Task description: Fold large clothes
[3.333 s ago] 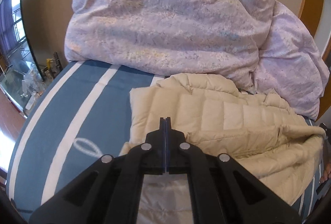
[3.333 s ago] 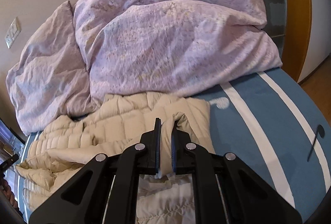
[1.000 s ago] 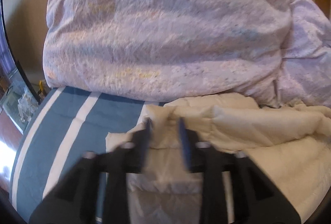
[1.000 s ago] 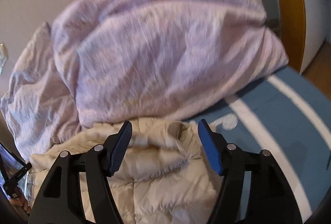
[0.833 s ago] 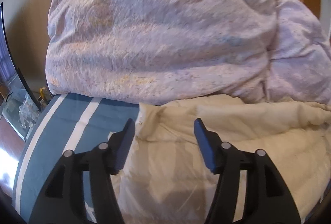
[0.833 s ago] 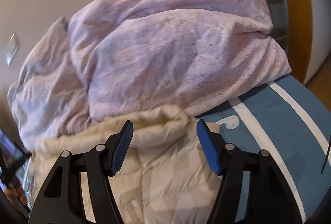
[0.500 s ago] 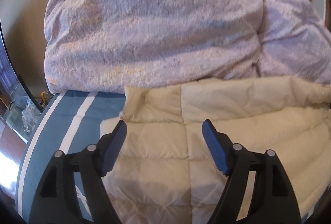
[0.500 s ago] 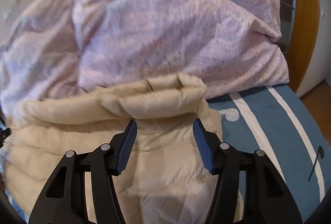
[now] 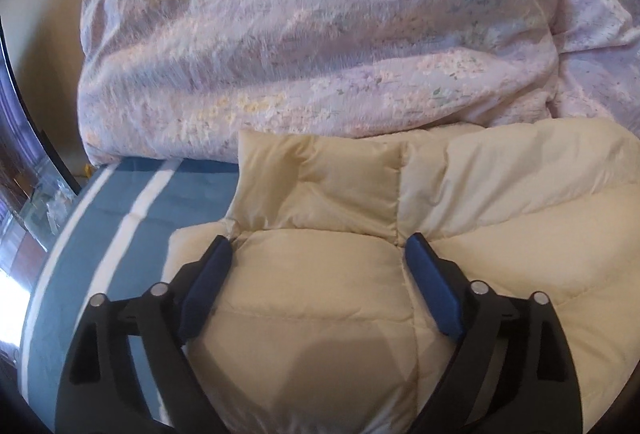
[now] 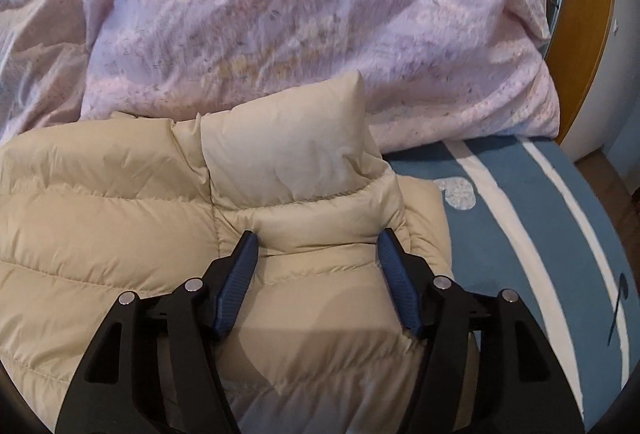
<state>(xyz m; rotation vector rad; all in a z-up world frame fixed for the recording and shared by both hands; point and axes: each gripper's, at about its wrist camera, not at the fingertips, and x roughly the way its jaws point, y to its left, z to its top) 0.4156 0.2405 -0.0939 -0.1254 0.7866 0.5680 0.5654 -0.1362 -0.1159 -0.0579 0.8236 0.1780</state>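
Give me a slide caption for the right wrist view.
Right gripper, jaws open, over beige puffer jacket on striped blue bedsheet.

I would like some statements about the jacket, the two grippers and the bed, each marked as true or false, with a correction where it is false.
1. The left gripper is open, with nothing between its fingers. True.
2. The right gripper is shut on the beige puffer jacket. False: it is open, and the jacket lies beneath it.
3. The jacket lies on a blue bed cover with white stripes. True.
4. The pink floral duvet is spread flat under the jacket. False: it is heaped up behind the jacket.
5. The fingers have blue pads. True.
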